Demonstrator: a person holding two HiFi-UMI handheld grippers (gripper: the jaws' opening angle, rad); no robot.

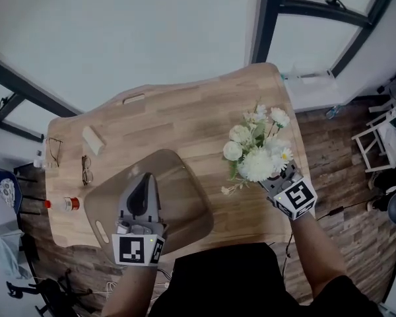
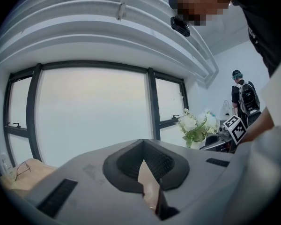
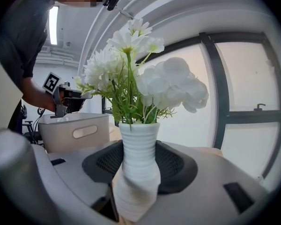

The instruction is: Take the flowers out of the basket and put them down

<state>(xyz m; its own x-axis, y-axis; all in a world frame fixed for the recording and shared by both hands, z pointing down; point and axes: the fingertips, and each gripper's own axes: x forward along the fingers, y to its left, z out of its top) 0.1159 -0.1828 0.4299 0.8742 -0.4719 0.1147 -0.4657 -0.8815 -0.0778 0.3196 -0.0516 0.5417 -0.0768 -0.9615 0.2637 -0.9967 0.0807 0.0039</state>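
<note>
White artificial flowers (image 1: 257,150) stand in a ribbed white vase (image 3: 138,172). My right gripper (image 1: 277,177) is shut on the vase and holds it upright at the right side of the wooden table (image 1: 185,117), to the right of the basket (image 1: 185,183). In the right gripper view the vase fills the gap between the jaws of the right gripper (image 3: 138,191), with the blooms (image 3: 145,78) above. My left gripper (image 1: 142,185) reaches over the basket and is shut on its beige wall, which shows as a wedge between the jaws of the left gripper (image 2: 147,182). The bunch of flowers (image 2: 196,125) shows at the right of the left gripper view.
On the table's left lie two pairs of glasses (image 1: 86,169) (image 1: 55,150), a beige block (image 1: 92,140) and a small red-capped bottle (image 1: 65,204). Big windows run behind the table. A white chair (image 1: 383,137) stands on the floor at the right. A person with a backpack (image 2: 241,95) stands far off.
</note>
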